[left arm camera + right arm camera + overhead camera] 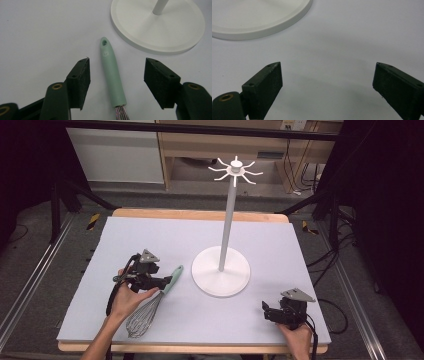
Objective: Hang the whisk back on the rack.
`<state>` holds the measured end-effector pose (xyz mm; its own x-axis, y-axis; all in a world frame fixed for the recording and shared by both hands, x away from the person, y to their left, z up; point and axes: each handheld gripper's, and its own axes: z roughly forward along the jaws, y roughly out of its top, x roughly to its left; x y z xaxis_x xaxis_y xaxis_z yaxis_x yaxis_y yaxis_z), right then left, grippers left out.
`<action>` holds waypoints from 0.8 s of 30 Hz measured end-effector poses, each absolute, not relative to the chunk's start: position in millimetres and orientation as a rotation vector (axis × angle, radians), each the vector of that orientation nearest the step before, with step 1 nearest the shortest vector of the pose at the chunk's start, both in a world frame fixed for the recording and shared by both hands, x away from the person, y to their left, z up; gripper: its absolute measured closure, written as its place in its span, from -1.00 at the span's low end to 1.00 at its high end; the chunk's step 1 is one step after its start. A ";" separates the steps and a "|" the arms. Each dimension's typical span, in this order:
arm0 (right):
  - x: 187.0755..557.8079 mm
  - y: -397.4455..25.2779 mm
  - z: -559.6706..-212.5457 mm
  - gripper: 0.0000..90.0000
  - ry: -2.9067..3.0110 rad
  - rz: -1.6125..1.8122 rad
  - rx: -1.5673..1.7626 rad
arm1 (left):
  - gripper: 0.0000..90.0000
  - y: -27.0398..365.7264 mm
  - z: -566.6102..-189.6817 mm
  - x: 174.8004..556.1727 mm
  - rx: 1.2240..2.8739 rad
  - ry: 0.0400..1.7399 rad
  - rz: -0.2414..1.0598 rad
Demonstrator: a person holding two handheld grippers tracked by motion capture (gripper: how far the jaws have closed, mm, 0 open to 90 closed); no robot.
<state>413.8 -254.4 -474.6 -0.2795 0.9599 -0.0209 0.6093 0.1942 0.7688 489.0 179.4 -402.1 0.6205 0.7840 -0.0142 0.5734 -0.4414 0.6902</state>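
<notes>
On the near left of the pale grey worktop [150, 235], the left hand-held gripper [117, 75] reaches down over the mint-green handled wire whisk [112, 77], jaws spread apart on either side of the handle, touching neither side. The whisk lies flat, its handle end pointing far-right toward the white round-based stand with a tall pole and hooked top [221, 270], just beside its base. At the near right edge, the right hand-held gripper [327, 85] sits low with jaws wide apart over bare surface.
</notes>
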 end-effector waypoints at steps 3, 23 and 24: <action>413.8 -254.1 -474.8 -0.79 1.968 0.906 1.462 | -0.15 175.9 -405.5 491.3 2.193 1.067 0.402; 414.1 -252.7 -475.2 -0.79 1.975 0.899 1.466 | 0.04 166.2 -424.3 502.7 2.306 1.087 0.359; 414.2 -252.7 -475.3 -0.79 1.973 0.897 1.468 | 0.04 166.2 -424.3 502.7 2.306 1.087 0.359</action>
<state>414.2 -252.7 -475.3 -0.2790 0.9601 -0.0189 0.6170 0.1943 0.7626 502.7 166.2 -424.3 0.6356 0.7720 0.0036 0.6222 -0.5150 0.5895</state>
